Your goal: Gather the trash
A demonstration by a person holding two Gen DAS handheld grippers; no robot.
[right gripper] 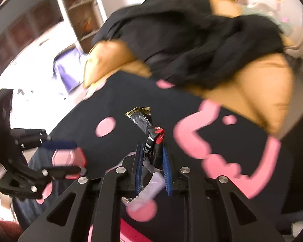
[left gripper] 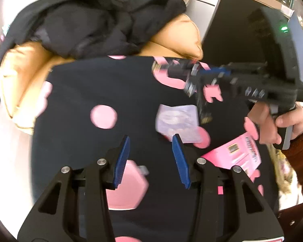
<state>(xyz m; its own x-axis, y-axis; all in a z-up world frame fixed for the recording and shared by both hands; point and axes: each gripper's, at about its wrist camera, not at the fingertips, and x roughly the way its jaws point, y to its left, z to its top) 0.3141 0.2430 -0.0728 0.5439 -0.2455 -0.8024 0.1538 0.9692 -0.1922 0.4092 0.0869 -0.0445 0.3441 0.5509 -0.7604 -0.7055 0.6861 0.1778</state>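
My right gripper (right gripper: 151, 146) is shut on a black, red and gold snack wrapper (right gripper: 146, 125) and holds it above a black cloth with pink shapes (right gripper: 131, 96). In the left wrist view the right gripper (left gripper: 192, 80) hangs at upper right with the wrapper (left gripper: 204, 109) dangling under it. My left gripper (left gripper: 152, 139) is open and empty over the same cloth (left gripper: 111, 80). A pale lilac packet (left gripper: 176, 122) lies just beyond its right finger. A pink leaflet (left gripper: 238, 151) lies right of it. A pink plastic piece (left gripper: 127, 185) lies under the left gripper.
A tan cushion (left gripper: 171, 38) with a black garment (left gripper: 95, 22) on it lies beyond the cloth. A black box (left gripper: 242, 34) stands at the right. A shelf unit (right gripper: 78, 10) and a purple bag (right gripper: 68, 70) stand at the left in the right wrist view.
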